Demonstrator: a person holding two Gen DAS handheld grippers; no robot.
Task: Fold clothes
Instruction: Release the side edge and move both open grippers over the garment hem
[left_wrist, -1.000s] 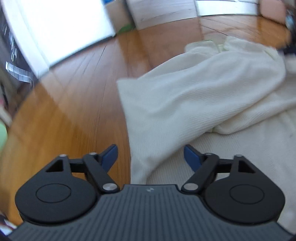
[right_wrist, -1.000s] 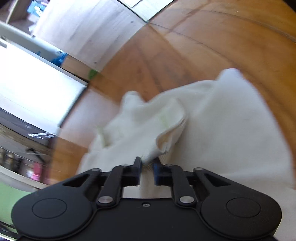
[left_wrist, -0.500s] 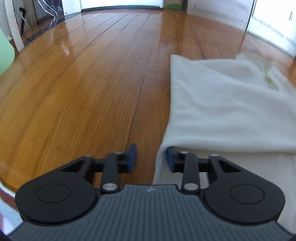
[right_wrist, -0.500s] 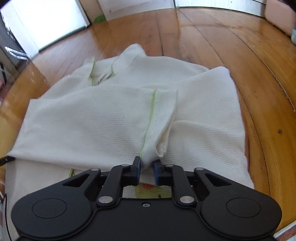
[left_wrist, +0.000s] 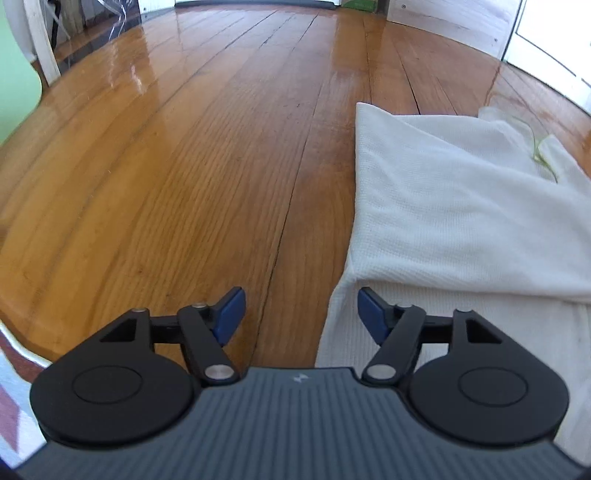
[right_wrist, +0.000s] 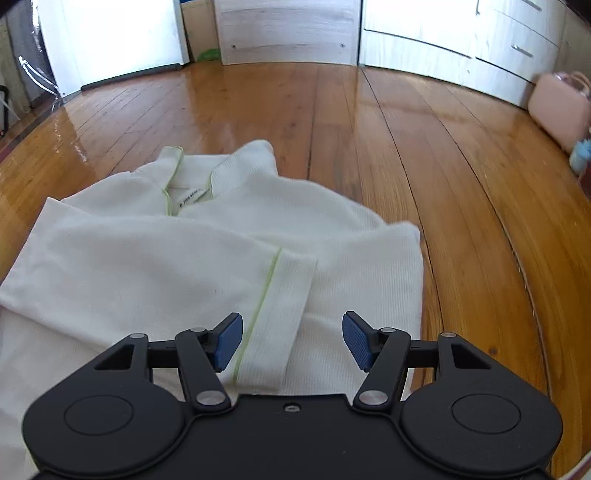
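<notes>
White knit shirt (right_wrist: 207, 258) on the wood floor (left_wrist: 184, 166), left side and sleeve (right_wrist: 277, 306) folded across the body; collar (right_wrist: 173, 173) points away, long axis running from the claws to the collar. Soft, light, limp: best pinched at an edge or hem. Left claw (left_wrist: 301, 314) and right claw (right_wrist: 291, 341) spread wide, holding nothing

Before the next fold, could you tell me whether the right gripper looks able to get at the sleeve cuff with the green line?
Probably yes: the right gripper is open, and the sleeve cuff lies flat on the shirt between its fingers, uncovered.
</notes>
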